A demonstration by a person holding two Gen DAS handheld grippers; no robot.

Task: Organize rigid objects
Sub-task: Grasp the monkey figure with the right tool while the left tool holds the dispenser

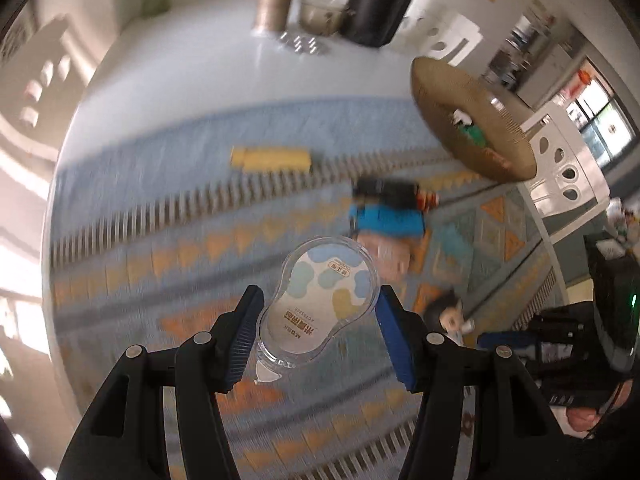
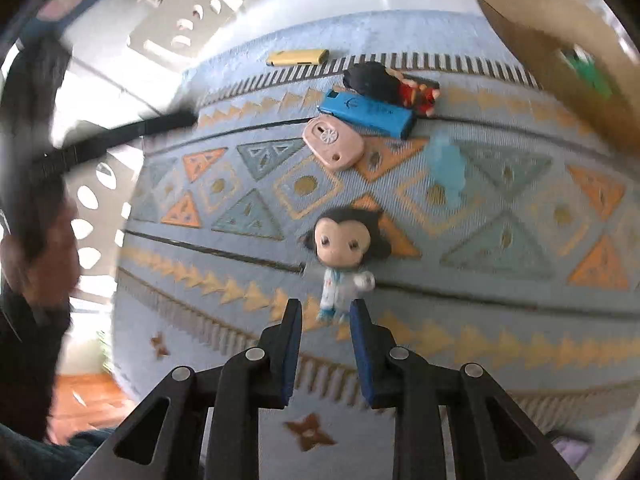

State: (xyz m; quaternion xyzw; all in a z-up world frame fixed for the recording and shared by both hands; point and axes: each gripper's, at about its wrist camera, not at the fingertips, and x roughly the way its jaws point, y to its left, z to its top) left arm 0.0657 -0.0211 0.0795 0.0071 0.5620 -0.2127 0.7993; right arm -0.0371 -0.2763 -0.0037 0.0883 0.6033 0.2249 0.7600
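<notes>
— Tongs first: our left tongs (image 1: 318, 334) clamp a clear plastic correction-tape case (image 1: 320, 304) low in the frame's centre, blue pads pressed on both its flanks, its rounded end pointing up the frame.

— And our right tongs (image 2: 326, 346)? We see them drawn close together at the bottom centre, with the feet of a big-headed figurine (image 2: 346, 254) just between the tips; whether the pads actually press on it we cannot tell.

— Beyond it, toward the top, lie a pink rounded tag (image 2: 333, 142), a blue rectangular case (image 2: 366, 114), a dark-haired doll in red (image 2: 390, 84) and a yellow bar (image 2: 297, 57).

— All rest on a woven blue mat (image 2: 480, 240) with orange triangles covering the pale round tabletop (image 1: 192, 56). A tan ribbed basket (image 1: 472, 120) sits at upper right in the left view.
</notes>
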